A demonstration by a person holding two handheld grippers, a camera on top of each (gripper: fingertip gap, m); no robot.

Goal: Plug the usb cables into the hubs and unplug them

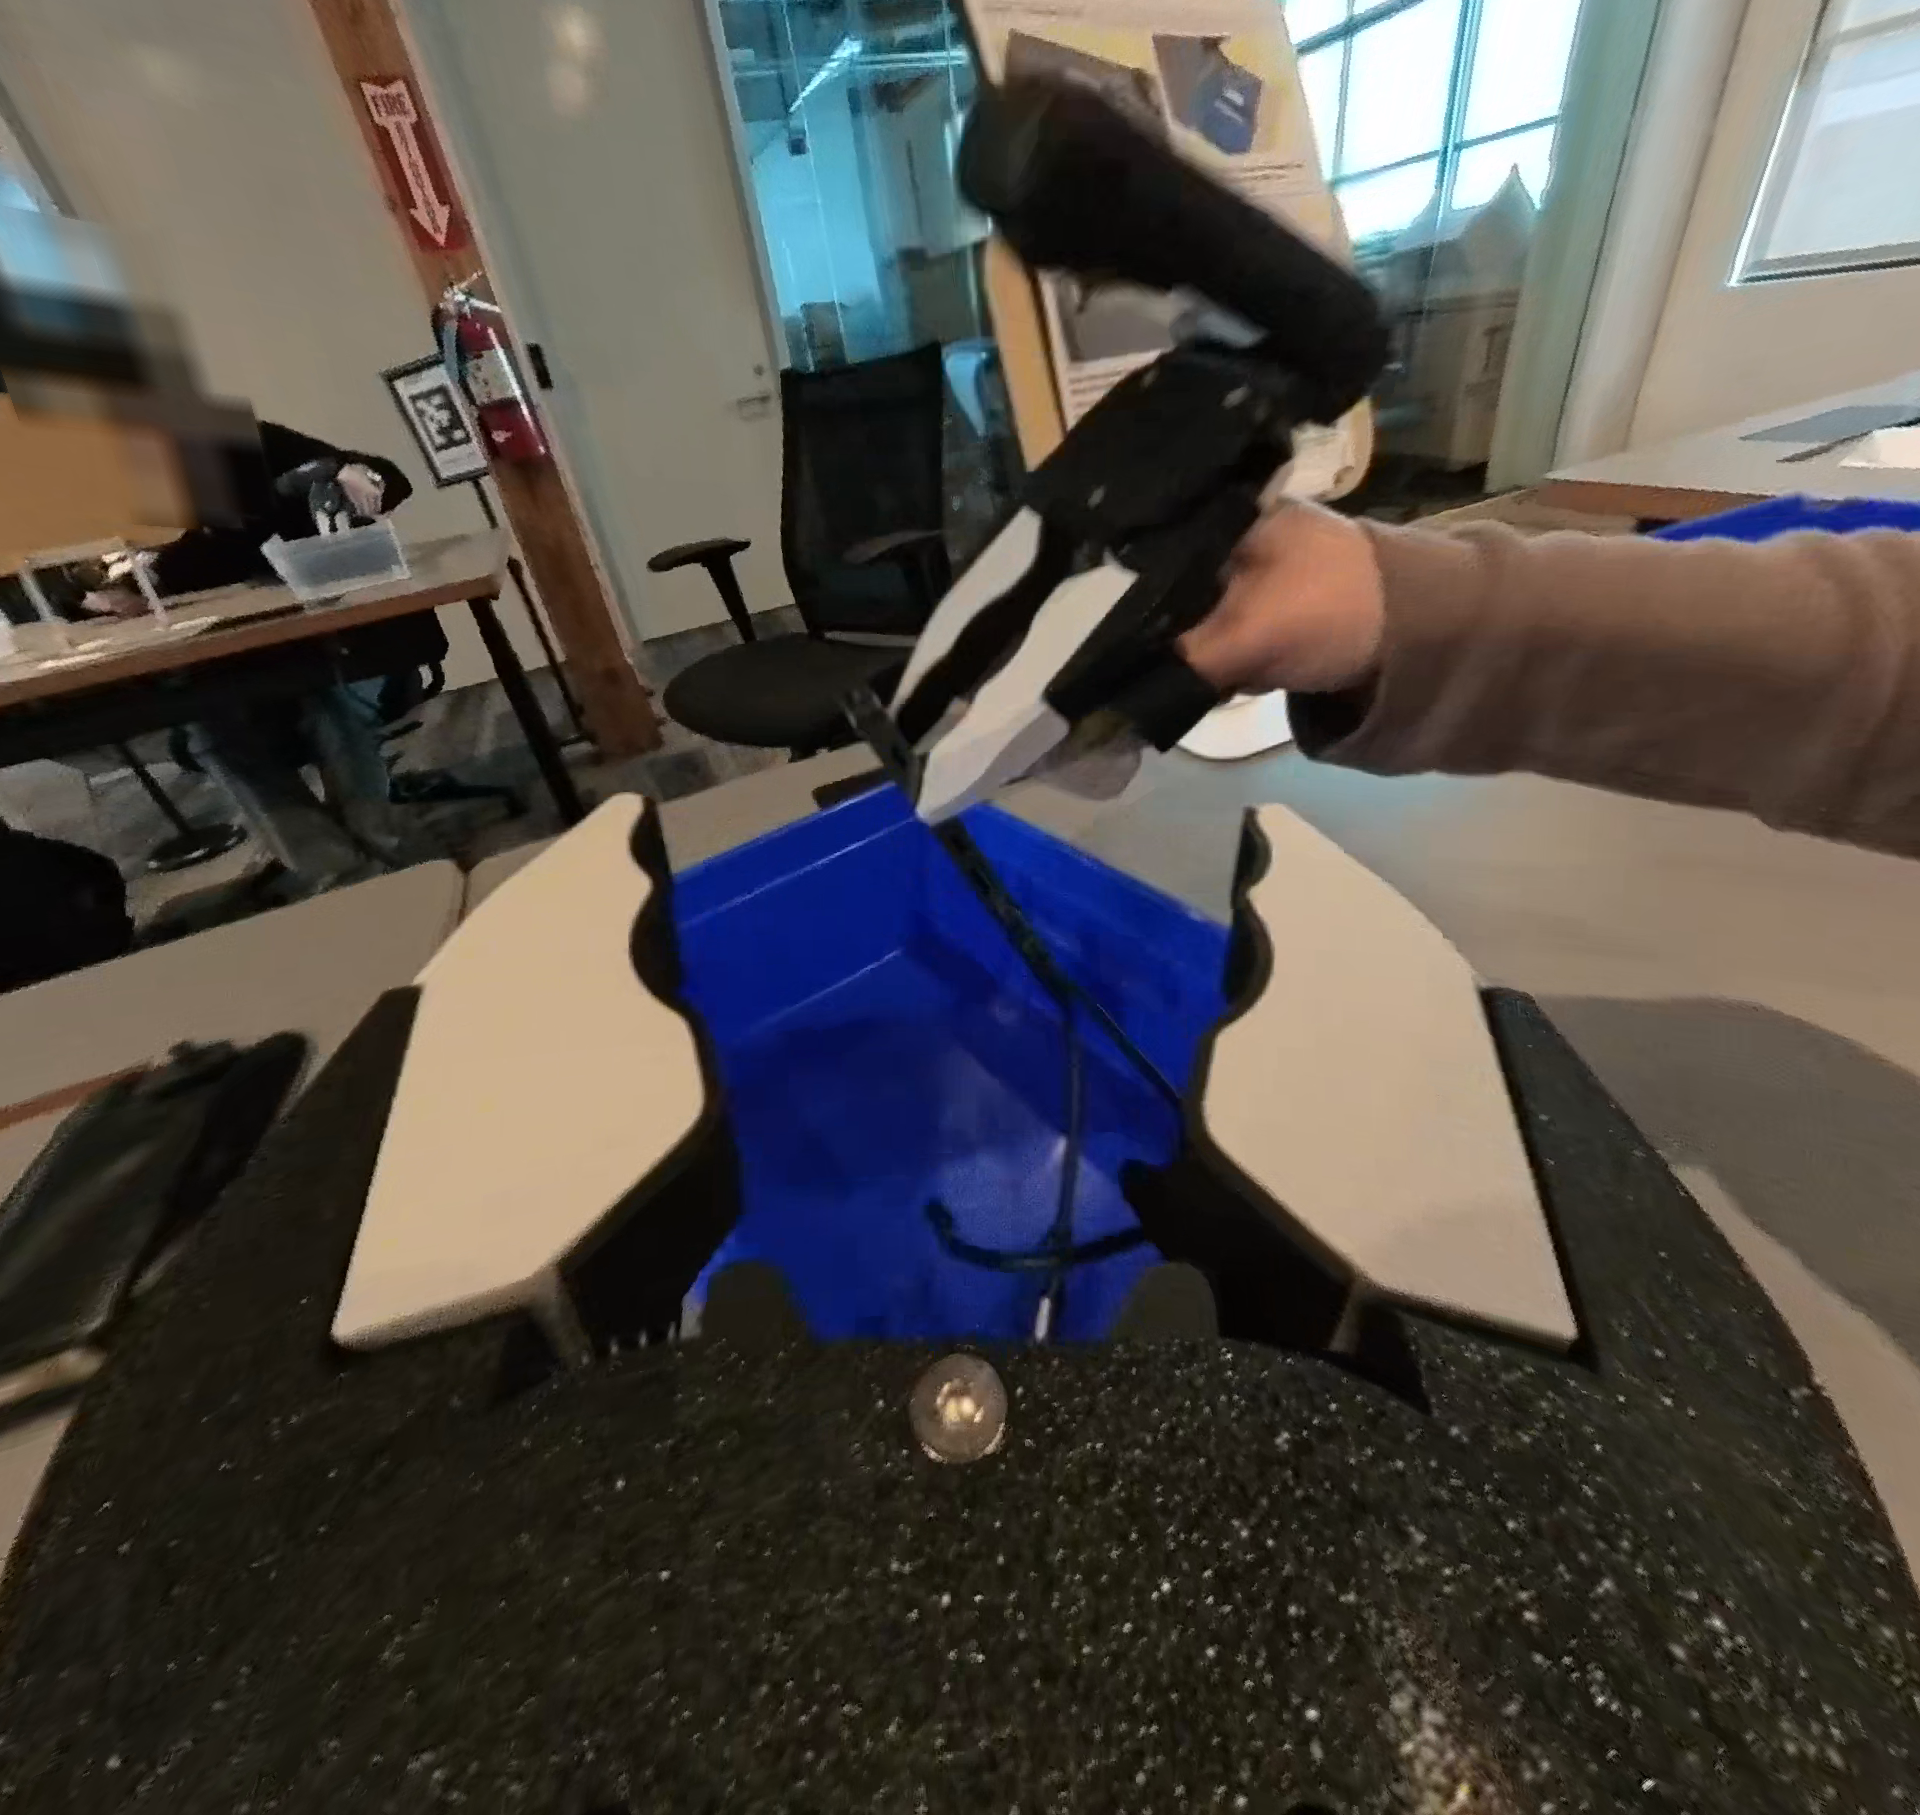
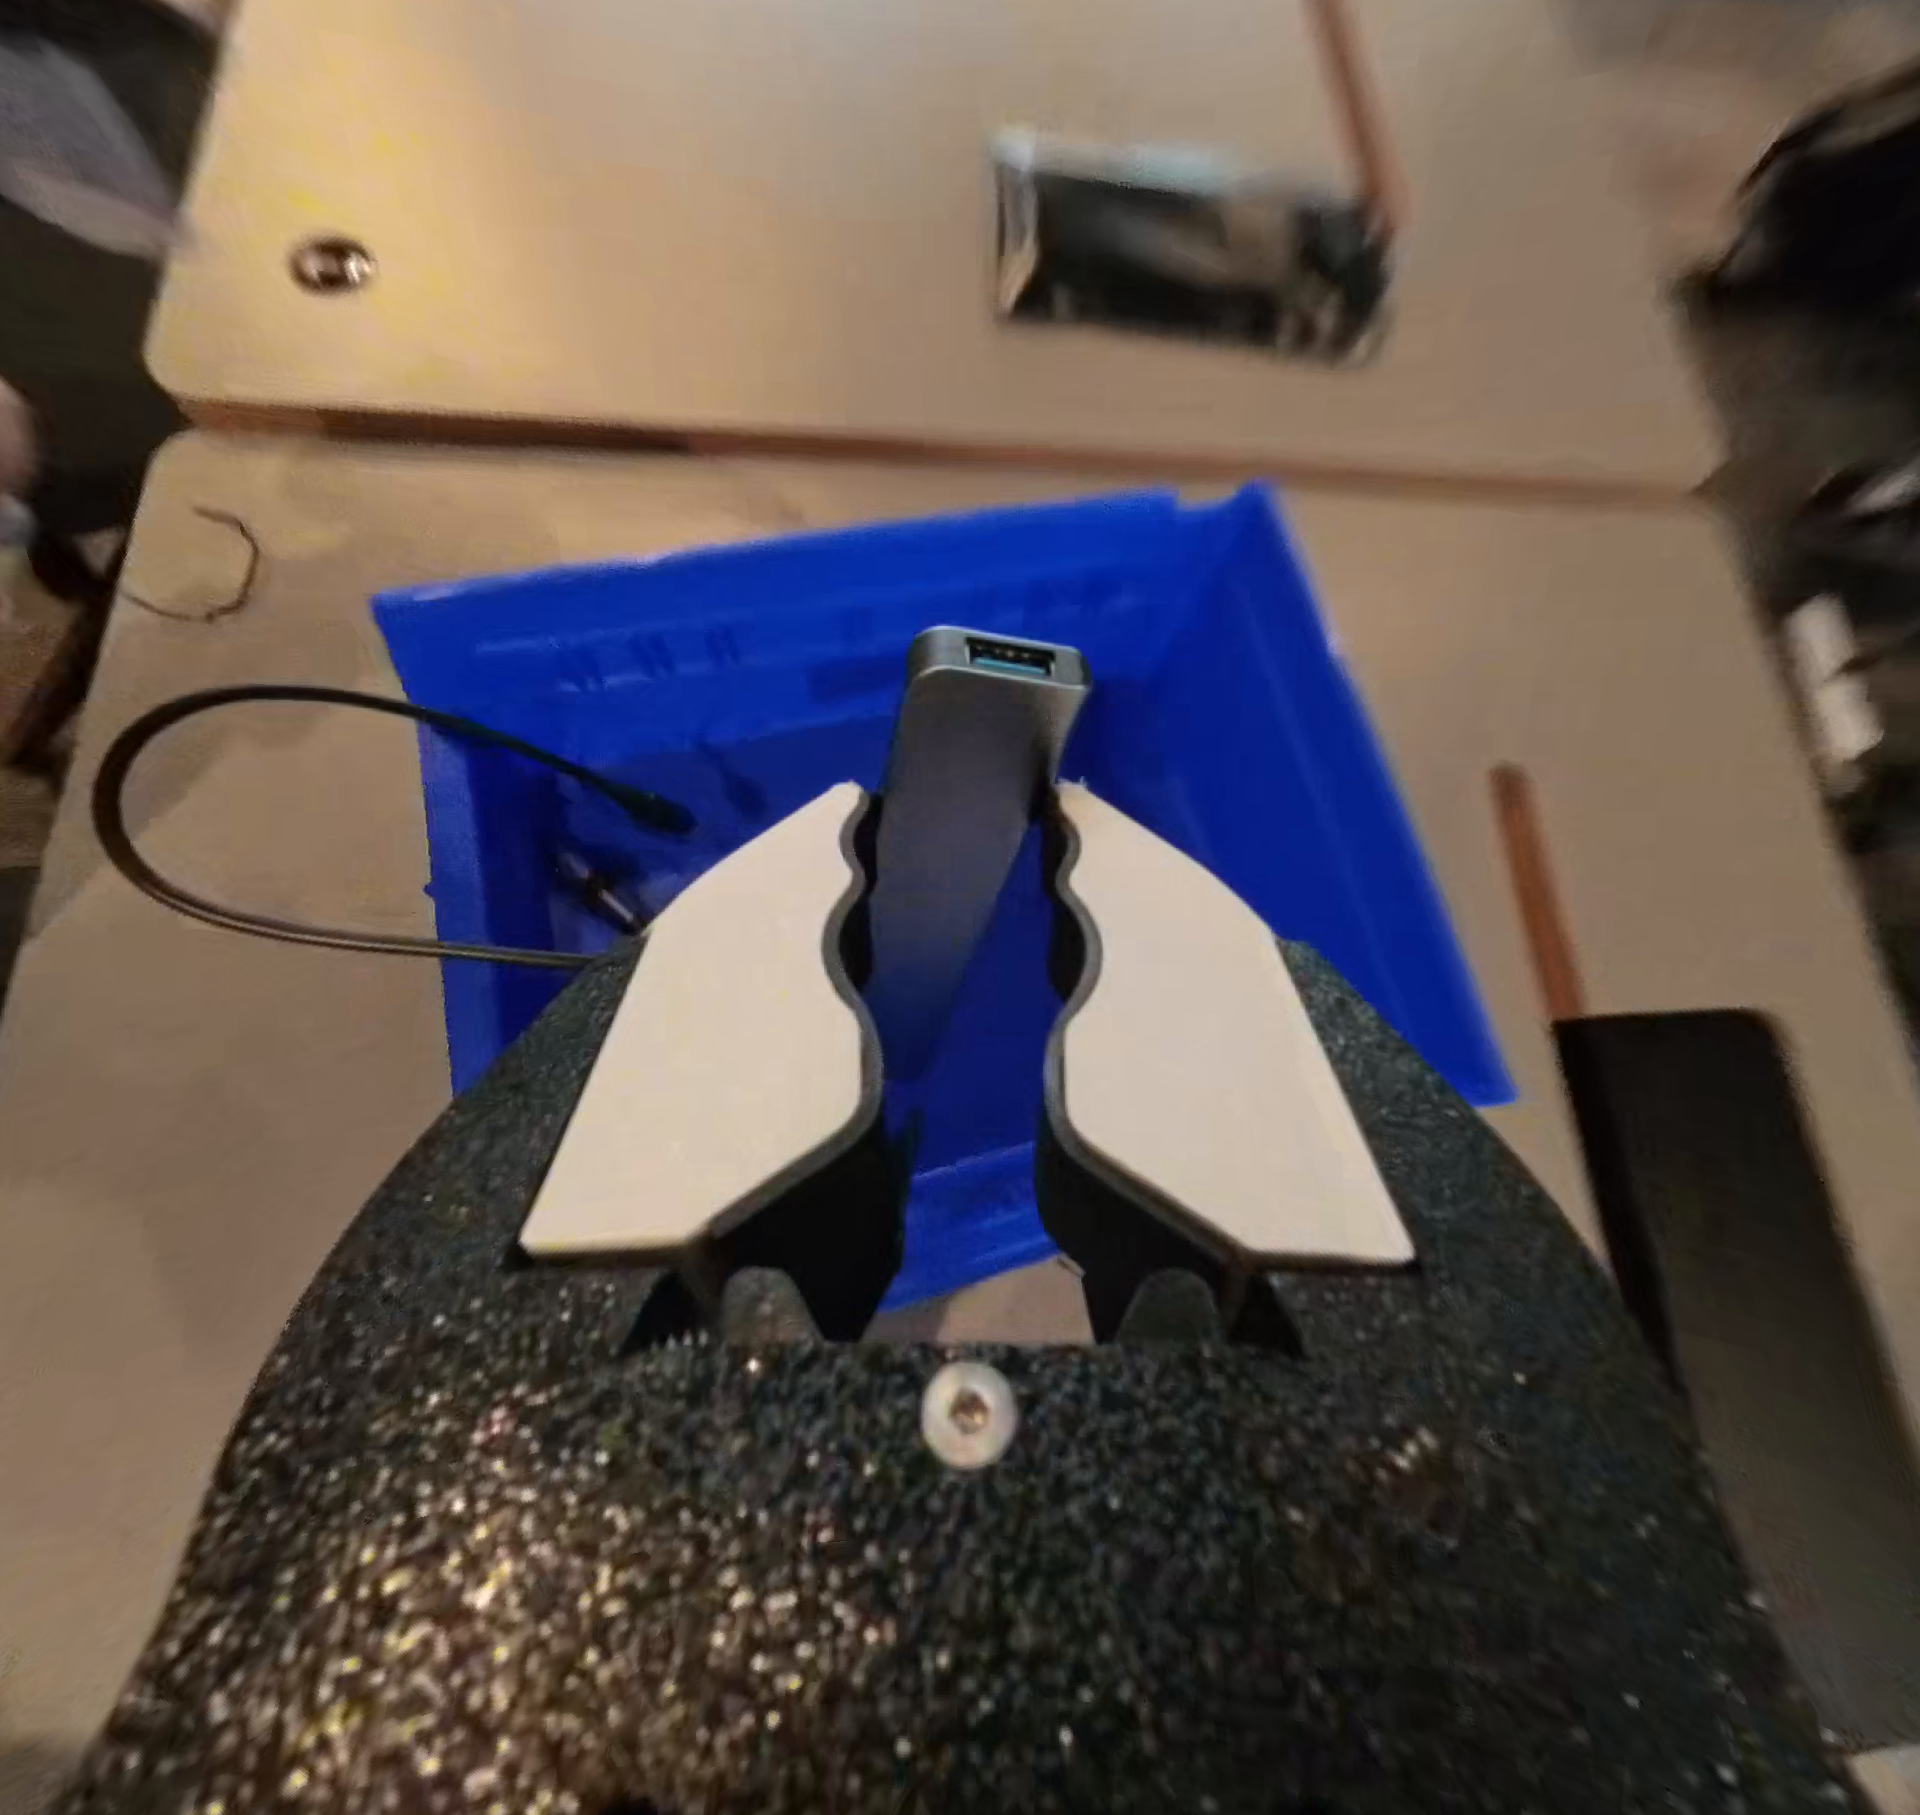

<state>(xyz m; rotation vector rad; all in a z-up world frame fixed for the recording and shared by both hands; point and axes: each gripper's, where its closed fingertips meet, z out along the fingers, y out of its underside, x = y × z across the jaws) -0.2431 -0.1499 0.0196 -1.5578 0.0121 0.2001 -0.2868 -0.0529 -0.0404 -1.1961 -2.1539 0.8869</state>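
In the right wrist view my right gripper (image 2: 961,794) is shut on a slim grey USB hub (image 2: 987,716). The hub sticks out past the fingertips, its port end pointing away, above a blue bin (image 2: 623,602). A black cable (image 2: 260,695) loops out over the bin's left wall, and its plug end lies inside the bin. In the left wrist view my left gripper (image 1: 945,830) is open and empty, jaws wide, just above the same bin (image 1: 810,934). My right gripper (image 1: 940,799) is held by a hand over the bin's far side. A black cable (image 1: 1070,1090) hangs from it into the bin.
A flat black object (image 2: 1662,1194) lies on the table right of the bin. A metal cable grommet (image 2: 1184,238) sits in the far tabletop. A second blue bin (image 1: 1787,518) stands at the far right. An office chair (image 1: 831,539) and a person at another table (image 1: 312,498) are beyond. The gap from one gripper's tips to the other's is roughly 12 cm.
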